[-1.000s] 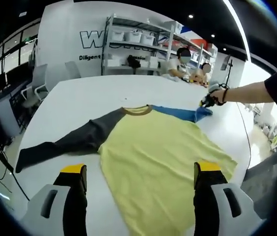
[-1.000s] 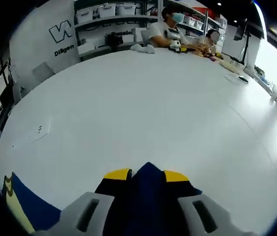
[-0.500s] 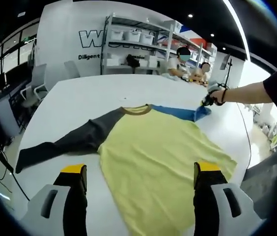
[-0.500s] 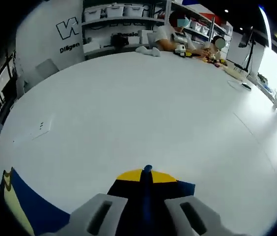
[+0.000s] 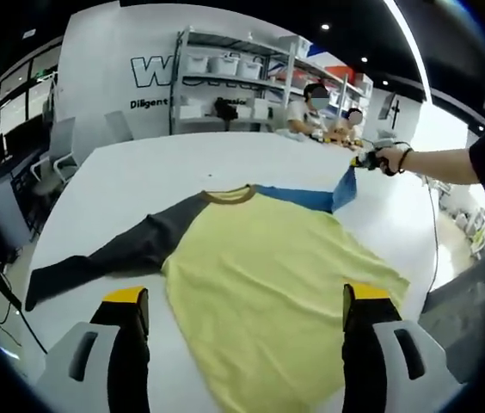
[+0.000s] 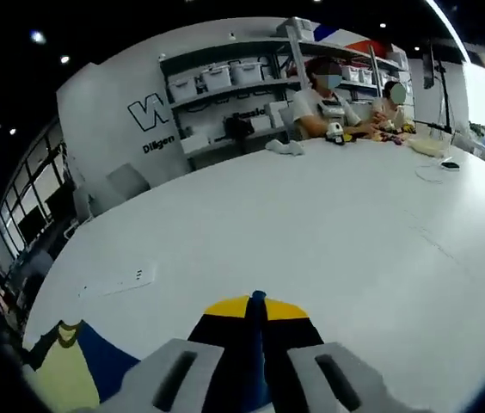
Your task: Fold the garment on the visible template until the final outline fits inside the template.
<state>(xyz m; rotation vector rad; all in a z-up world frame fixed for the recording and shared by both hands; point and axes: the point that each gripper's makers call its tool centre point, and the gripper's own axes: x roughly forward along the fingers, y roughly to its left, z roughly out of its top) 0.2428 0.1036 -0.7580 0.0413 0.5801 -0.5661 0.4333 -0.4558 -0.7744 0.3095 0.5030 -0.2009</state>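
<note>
Shirt (image 5: 268, 275) lies spread flat on the white tabletop (image 5: 139, 172), collar (image 5: 228, 195) at the far side, hem toward the near edge. Yellow body, dark grey sleeve (image 5: 113, 254) stretched out to the left, blue sleeve (image 5: 307, 198) out to the right. Body's long axis runs near-to-far; the sleeve-to-sleeve span runs left-right and is the longer line. No template outline can be made out on the tabletop.

Right gripper (image 5: 365, 160), seen in the left gripper view w/ a hand around it, has the blue sleeve's end pinched and lifted clear of the tabletop. In the right gripper view its jaws are closed tight on a thin edge of dark blue cloth (image 6: 258, 331), yellow tips nearly meeting.

Left gripper (image 5: 242, 305) hovers over the near hem, jaws wide apart, nothing in them.

Handling, as a guess: light, soft, limp knit; it'll drape and sag from any single pinch, prob. drags a bit on the tabletop. Best grabbed at edges: cuff, shoulder seam, hem corners. Two points at once keeps a fold line straight. Not fragile.

Far off: shelves (image 5: 234, 77) w/ bins, people seated at the tabletop's far end.
</note>
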